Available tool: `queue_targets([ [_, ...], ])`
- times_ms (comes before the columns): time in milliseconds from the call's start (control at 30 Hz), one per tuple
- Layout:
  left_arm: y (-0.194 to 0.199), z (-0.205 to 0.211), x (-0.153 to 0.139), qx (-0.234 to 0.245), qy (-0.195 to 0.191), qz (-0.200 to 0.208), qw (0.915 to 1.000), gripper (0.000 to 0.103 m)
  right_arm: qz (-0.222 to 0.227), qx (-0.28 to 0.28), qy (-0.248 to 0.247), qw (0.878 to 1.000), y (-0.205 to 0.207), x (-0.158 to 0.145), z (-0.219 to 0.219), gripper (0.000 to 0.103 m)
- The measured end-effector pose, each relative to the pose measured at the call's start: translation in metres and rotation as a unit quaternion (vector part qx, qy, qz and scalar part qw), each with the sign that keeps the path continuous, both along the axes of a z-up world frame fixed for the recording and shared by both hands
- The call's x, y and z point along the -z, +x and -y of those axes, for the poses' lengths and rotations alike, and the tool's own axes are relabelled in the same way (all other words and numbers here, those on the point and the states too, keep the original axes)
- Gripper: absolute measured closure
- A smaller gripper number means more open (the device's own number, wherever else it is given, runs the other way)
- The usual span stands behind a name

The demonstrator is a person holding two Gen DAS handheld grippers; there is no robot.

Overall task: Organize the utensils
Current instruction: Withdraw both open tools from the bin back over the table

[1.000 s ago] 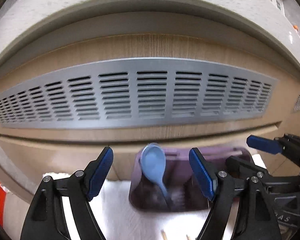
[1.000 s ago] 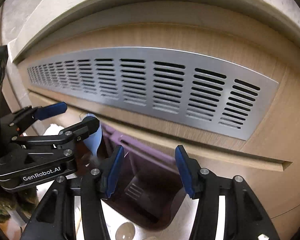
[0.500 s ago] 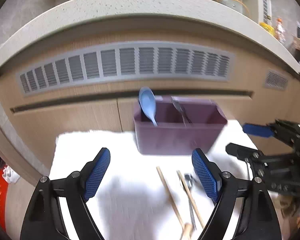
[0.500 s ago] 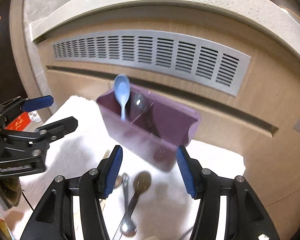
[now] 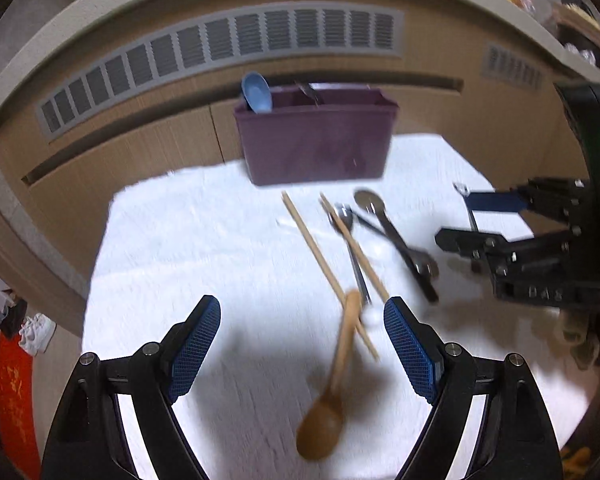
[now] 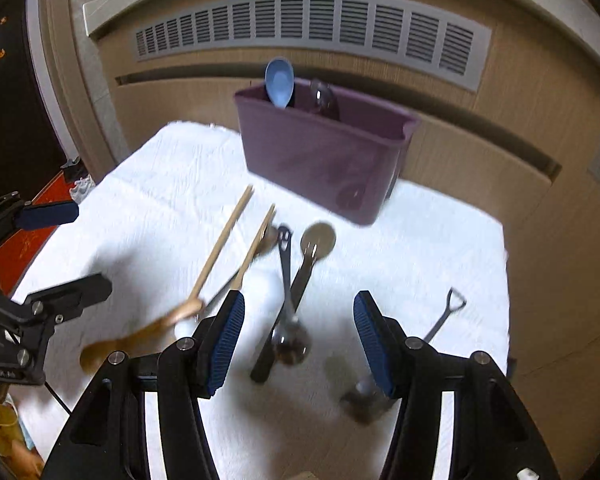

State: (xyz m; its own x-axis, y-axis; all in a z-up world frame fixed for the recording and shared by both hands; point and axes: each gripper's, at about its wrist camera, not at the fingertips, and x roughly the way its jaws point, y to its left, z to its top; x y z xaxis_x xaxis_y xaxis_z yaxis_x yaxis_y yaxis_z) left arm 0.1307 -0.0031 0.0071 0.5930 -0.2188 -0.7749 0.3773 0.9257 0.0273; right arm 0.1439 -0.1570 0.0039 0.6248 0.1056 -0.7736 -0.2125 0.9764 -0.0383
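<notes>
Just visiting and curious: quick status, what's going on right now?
Left gripper and right gripper open, empty. Blue spoon in purple bin. Wooden spoon, chopsticks loose on cloth. Nothing blocking.

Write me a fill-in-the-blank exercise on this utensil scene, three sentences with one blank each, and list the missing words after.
1. The light blue spoon stands inside the ______ holder.
2. The wooden spoon and the chopsticks lie on a ______ cloth.
3. Neither the left gripper nor the right gripper holds anything; both stand ______.

Missing words: purple; white; open
</notes>
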Motion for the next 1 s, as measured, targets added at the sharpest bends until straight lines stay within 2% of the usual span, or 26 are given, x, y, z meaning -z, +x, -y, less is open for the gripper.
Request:
queue_targets([
  [133,-0.02,-0.003,0.015,0.021,0.005,-0.021,0.9995,0.019,-0.009,-0.001,-0.003,1.0,-0.013,0.012,0.001,0.049],
  [333,-0.042,-0.011,0.037,0.052,0.036,-0.059,0.9962,0.019,-0.023,-0.014,-0.016,0.999,-0.03,0.024,0.0,0.049],
  [633,-0.055,-0.018,0.056,0.047,0.049,-0.082,0.9942,0.025,-0.03,-0.012,-0.019,0.999,-0.035,0.028,0.007,0.049],
  [700,-0.055,-0.019,0.062,0.037,0.055,-0.08,0.9946,0.034,-0.035,-0.008,-0.02,0.999,-0.034,0.032,0.009,0.049],
  [867,-0.053,-0.022,0.064,0.029,0.06,-0.067,0.9955,0.046,-0.042,-0.002,-0.025,0.999,-0.038,0.036,0.016,0.049],
  [933,-0.05,-0.022,0.063,0.028,0.07,-0.058,0.9954,0.06,-0.046,0.002,-0.029,0.999,-0.039,0.038,0.02,0.049],
  [967,-0.047,-0.022,0.062,0.026,0.076,-0.054,0.9953,0.073,-0.048,0.005,-0.028,0.998,-0.039,0.038,0.023,0.049],
  [1000,-0.043,-0.023,0.062,0.021,0.08,-0.05,0.9953,0.073,-0.05,0.007,-0.027,0.998,-0.039,0.039,0.025,0.049],
])
